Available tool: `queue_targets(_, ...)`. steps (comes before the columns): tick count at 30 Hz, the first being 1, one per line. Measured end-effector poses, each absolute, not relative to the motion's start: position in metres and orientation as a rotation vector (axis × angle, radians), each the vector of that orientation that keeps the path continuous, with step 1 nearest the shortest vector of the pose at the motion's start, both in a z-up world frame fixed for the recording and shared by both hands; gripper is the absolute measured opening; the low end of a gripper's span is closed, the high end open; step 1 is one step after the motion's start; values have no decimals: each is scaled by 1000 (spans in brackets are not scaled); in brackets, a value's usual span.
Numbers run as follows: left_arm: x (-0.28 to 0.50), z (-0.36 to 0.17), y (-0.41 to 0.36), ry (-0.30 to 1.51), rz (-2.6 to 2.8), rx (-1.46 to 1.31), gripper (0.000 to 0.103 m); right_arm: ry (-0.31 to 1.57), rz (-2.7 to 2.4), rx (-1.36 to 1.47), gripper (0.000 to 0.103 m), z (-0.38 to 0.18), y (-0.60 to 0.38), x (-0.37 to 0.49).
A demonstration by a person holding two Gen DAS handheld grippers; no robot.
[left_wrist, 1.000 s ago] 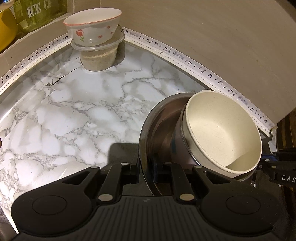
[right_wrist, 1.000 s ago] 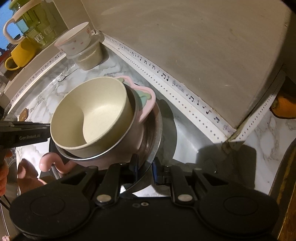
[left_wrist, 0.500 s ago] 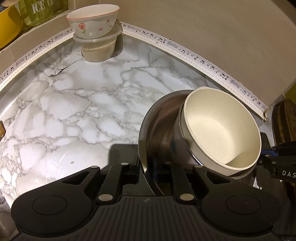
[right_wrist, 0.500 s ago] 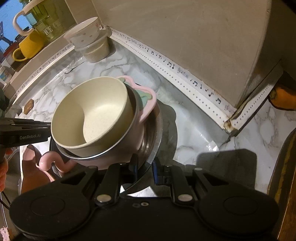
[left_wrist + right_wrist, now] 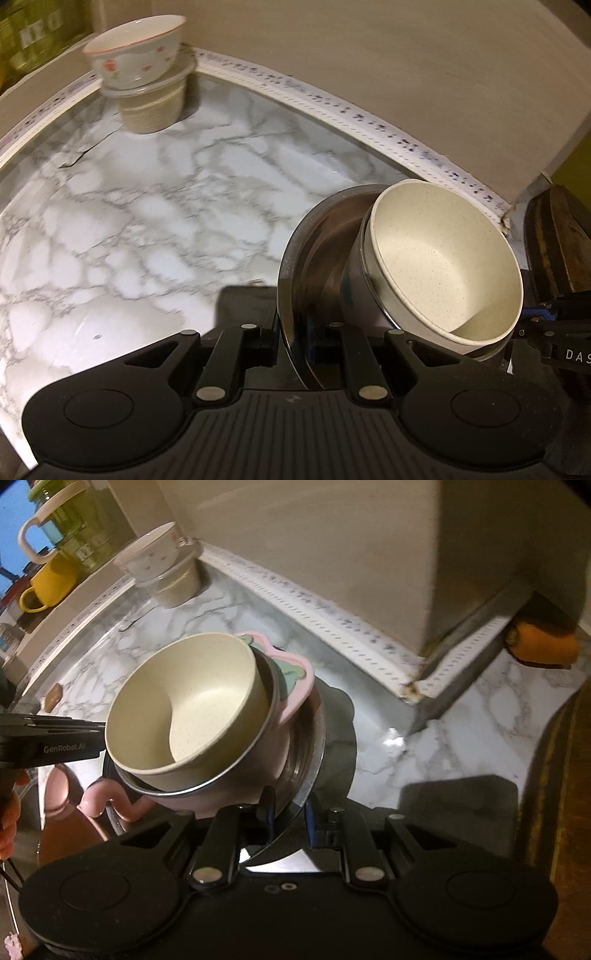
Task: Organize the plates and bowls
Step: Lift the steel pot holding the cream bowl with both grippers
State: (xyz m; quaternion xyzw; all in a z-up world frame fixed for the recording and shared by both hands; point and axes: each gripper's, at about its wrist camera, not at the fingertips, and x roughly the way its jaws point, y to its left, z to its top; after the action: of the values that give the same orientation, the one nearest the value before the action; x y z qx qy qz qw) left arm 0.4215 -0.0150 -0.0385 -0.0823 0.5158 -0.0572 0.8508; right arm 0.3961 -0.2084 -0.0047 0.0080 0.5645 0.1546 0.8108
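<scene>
The left gripper (image 5: pixel 295 332) is clamped on the near rim of the steel plate (image 5: pixel 314 236), and the right gripper (image 5: pixel 290 808) pinches the opposite rim, so the plate hangs between them above the marble counter (image 5: pixel 147 221). On it rides a pink-handled steel bowl (image 5: pixel 258 753) with a cream bowl (image 5: pixel 184 716) nested inside, both tilted. Best to keep both grips firm and the plate level, since the stack could slide. The floral bowl (image 5: pixel 136 55) on a plastic container (image 5: pixel 151 107) looks a likely neighbour for setting down.
</scene>
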Motion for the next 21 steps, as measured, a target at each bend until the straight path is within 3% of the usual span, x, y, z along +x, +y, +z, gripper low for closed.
queue_targets(21, 428, -38, -48, 1109, -205, -171, 13, 1213, 269, 67, 19, 0, -257, 379)
